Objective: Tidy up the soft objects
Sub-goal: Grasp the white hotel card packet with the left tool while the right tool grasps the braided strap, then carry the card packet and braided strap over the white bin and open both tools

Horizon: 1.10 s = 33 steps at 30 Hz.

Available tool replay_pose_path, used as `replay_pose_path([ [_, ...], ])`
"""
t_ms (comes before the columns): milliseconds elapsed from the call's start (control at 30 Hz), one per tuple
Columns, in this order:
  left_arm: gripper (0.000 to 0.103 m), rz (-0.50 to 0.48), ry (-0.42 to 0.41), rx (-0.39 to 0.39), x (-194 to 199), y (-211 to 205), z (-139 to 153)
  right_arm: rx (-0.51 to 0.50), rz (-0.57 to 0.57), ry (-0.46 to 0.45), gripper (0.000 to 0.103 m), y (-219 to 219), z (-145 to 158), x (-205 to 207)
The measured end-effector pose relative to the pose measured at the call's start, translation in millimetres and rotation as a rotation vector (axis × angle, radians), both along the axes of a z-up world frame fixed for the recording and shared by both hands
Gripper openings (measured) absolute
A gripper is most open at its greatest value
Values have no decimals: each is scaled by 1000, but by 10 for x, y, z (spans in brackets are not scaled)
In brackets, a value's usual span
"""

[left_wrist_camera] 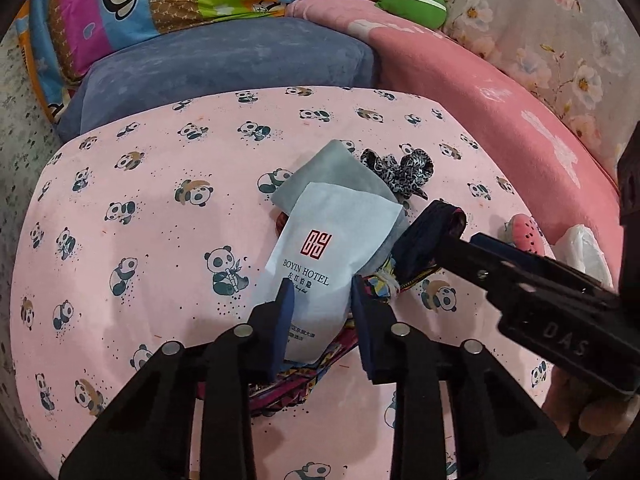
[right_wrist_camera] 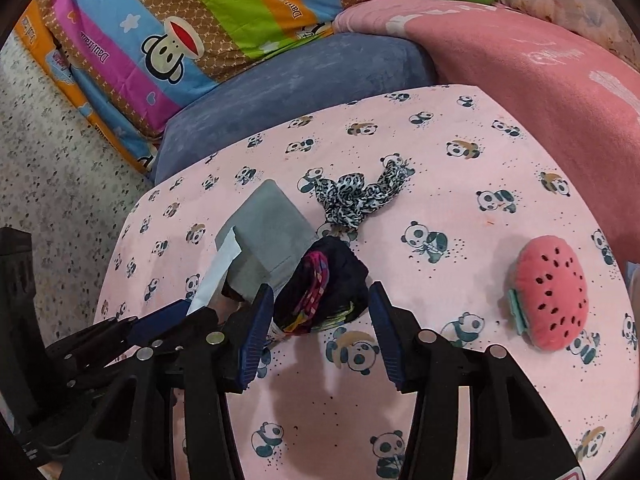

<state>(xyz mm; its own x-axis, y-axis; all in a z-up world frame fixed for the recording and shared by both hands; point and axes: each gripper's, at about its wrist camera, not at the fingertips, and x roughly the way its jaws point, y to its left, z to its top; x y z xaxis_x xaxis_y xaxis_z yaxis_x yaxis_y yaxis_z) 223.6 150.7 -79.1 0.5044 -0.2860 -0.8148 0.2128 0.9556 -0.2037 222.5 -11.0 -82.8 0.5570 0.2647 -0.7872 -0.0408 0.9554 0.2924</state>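
Two claws parted, left claw (left_wrist_camera: pixel 322 304) astride white "BOYIN HOTEL" pouch (left_wrist_camera: pixel 320 264), right claw (right_wrist_camera: pixel 322 312) empty.

The table cloth (right_wrist_camera: pixel 460 400) is pale pink, printed with small black-and-white pandas. On it lie a plain grey cloth (right_wrist_camera: pixel 268 236), a white pouch (left_wrist_camera: pixel 320 264) with a red emblem and dark lettering, a black-and-white leopard-print scrunchie (right_wrist_camera: pixel 356 196), a dark bundle (right_wrist_camera: pixel 324 296) with magenta and yellow patterning, and a pink watermelon plush (right_wrist_camera: pixel 552 292) with black seeds and a green rim. Behind sit a blue-grey cushion (right_wrist_camera: pixel 304 80), a pink blanket (right_wrist_camera: pixel 540 80) and a striped cartoon-monkey pillow (right_wrist_camera: pixel 192 28).
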Motion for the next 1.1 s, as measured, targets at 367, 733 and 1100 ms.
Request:
replay_pose_path([
  [367, 11, 78, 6, -51, -174, 94, 169, -14, 12, -12, 3, 28, 64, -149],
  [733, 7, 60, -23, -118, -571, -198, 520, -4, -43, -145, 2, -343, 690, -683],
  [1100, 7, -31, -70, -141, -872, -811, 884, 3, -165, -257, 2, -1037, 1177, -1183],
])
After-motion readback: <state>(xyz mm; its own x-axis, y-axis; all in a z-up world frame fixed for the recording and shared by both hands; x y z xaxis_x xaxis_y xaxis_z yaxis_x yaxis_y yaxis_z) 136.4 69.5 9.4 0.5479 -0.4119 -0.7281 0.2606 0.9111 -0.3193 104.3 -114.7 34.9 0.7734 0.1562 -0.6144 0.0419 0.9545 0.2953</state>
